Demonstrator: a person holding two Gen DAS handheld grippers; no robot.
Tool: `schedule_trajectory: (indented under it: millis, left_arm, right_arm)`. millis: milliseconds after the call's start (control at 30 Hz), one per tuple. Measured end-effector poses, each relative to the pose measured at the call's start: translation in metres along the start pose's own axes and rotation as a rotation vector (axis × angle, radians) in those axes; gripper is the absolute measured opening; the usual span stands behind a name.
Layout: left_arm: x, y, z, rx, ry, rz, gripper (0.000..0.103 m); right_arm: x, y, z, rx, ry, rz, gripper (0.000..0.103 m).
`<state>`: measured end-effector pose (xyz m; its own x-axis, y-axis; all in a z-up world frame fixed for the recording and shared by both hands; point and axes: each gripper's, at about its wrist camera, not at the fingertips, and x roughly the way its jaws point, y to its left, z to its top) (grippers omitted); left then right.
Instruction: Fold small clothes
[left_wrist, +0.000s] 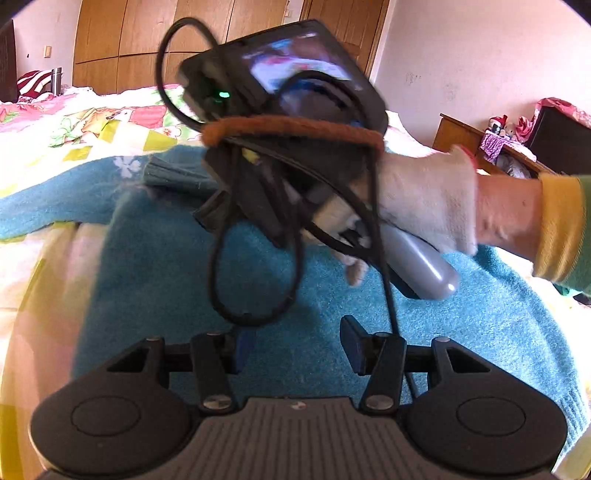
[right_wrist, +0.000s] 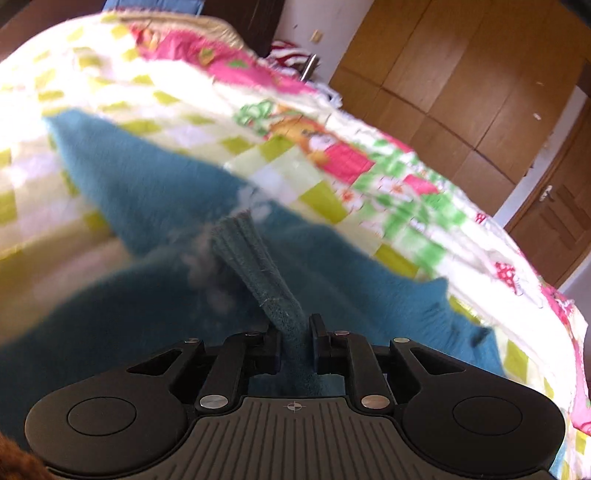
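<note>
Left view: the left claw (left_wrist: 293, 345) hangs half-wide and empty over the teal sweater (left_wrist: 177, 258) spread on the bed (left_wrist: 48, 147), the gloved right hand (left_wrist: 424, 199) ahead. Right view: the right claw (right_wrist: 294, 339), narrow, pinches the sweater's ribbed cuff (right_wrist: 255, 258).

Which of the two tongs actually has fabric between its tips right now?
The right tongs: a bunched ribbed strip of the teal sweater runs between their close-set tips. The left tongs stand apart over the sweater with nothing between them.
</note>
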<state>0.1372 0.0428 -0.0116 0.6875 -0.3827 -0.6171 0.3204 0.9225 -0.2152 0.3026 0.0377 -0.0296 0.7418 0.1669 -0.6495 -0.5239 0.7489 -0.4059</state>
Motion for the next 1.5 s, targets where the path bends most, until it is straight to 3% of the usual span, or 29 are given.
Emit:
schedule_trajectory:
  millis: [33, 100, 167, 267, 333, 467, 500, 567, 633, 667, 733, 800, 867, 933, 967, 1000, 1067, 1233, 1433, 1500]
  left_arm:
    - [0.001, 0.000, 0.000, -0.002, 0.003, -0.001, 0.063]
    - [0.003, 0.000, 0.000, 0.000, 0.006, 0.001, 0.063]
    - [0.003, -0.001, -0.001, 0.007, 0.003, 0.005, 0.063]
    - [0.002, -0.003, -0.002, 0.017, -0.005, 0.013, 0.063]
    - [0.002, -0.003, -0.001, 0.012, -0.018, 0.021, 0.063]
    - [0.002, 0.001, 0.023, -0.034, -0.076, 0.005, 0.065]
    - [0.006, 0.001, 0.032, -0.032, -0.086, 0.002, 0.067]
    - [0.022, -0.003, 0.054, 0.046, -0.119, 0.075, 0.067]
    - [0.040, -0.008, 0.071, 0.114, -0.131, 0.142, 0.067]
    - [0.048, -0.009, 0.078, 0.123, -0.133, 0.144, 0.067]
    - [0.063, -0.012, 0.086, 0.131, -0.122, 0.145, 0.067]
    - [0.077, -0.022, 0.088, 0.187, -0.115, 0.160, 0.067]
    - [0.088, -0.035, 0.087, 0.253, -0.111, 0.161, 0.068]
    - [0.100, -0.048, 0.087, 0.287, -0.103, 0.140, 0.068]
    - [0.107, -0.052, 0.088, 0.293, -0.096, 0.125, 0.068]
    - [0.115, -0.057, 0.090, 0.298, -0.088, 0.107, 0.068]
    - [0.129, -0.069, 0.092, 0.319, -0.073, 0.076, 0.068]
    - [0.144, -0.075, 0.090, 0.340, -0.030, 0.049, 0.072]
    - [0.125, -0.037, 0.099, 0.313, -0.037, 0.158, 0.074]
    - [0.127, -0.020, 0.100, 0.274, -0.016, 0.179, 0.074]
  right_arm:
    - [0.001, 0.003, -0.006, -0.010, 0.006, -0.004, 0.019]
    - [-0.009, 0.001, -0.011, 0.004, -0.016, -0.021, 0.042]
    - [-0.026, -0.011, -0.011, 0.060, -0.037, 0.020, 0.056]
    - [-0.062, -0.033, -0.019, 0.148, -0.101, 0.031, 0.057]
    - [-0.084, -0.056, -0.035, 0.228, -0.119, -0.032, 0.057]
    - [-0.110, -0.108, -0.093, 0.412, -0.062, -0.184, 0.057]
    - [-0.113, -0.116, -0.110, 0.430, -0.033, -0.218, 0.057]
    - [-0.113, -0.121, -0.133, 0.384, 0.008, -0.324, 0.057]
    - [-0.107, -0.124, -0.146, 0.323, 0.011, -0.408, 0.057]
    - [-0.105, -0.131, -0.147, 0.361, 0.012, -0.414, 0.057]
    - [-0.103, -0.153, -0.147, 0.508, -0.010, -0.329, 0.057]
    - [-0.092, -0.166, -0.141, 0.574, -0.004, -0.241, 0.065]
    - [-0.078, -0.175, -0.138, 0.612, -0.011, -0.225, 0.066]
    - [-0.060, -0.192, -0.140, 0.671, 0.025, -0.230, 0.057]
    - [-0.051, -0.204, -0.145, 0.726, 0.065, -0.208, 0.030]
    - [-0.043, -0.216, -0.150, 0.787, 0.098, -0.165, 0.024]
    - [-0.038, -0.236, -0.163, 0.866, 0.118, -0.169, 0.021]
    - [-0.051, -0.267, -0.204, 1.065, 0.101, -0.112, 0.023]
    - [-0.050, -0.269, -0.190, 1.022, 0.116, -0.133, 0.024]
    - [-0.051, -0.271, -0.196, 1.047, 0.116, -0.143, 0.032]
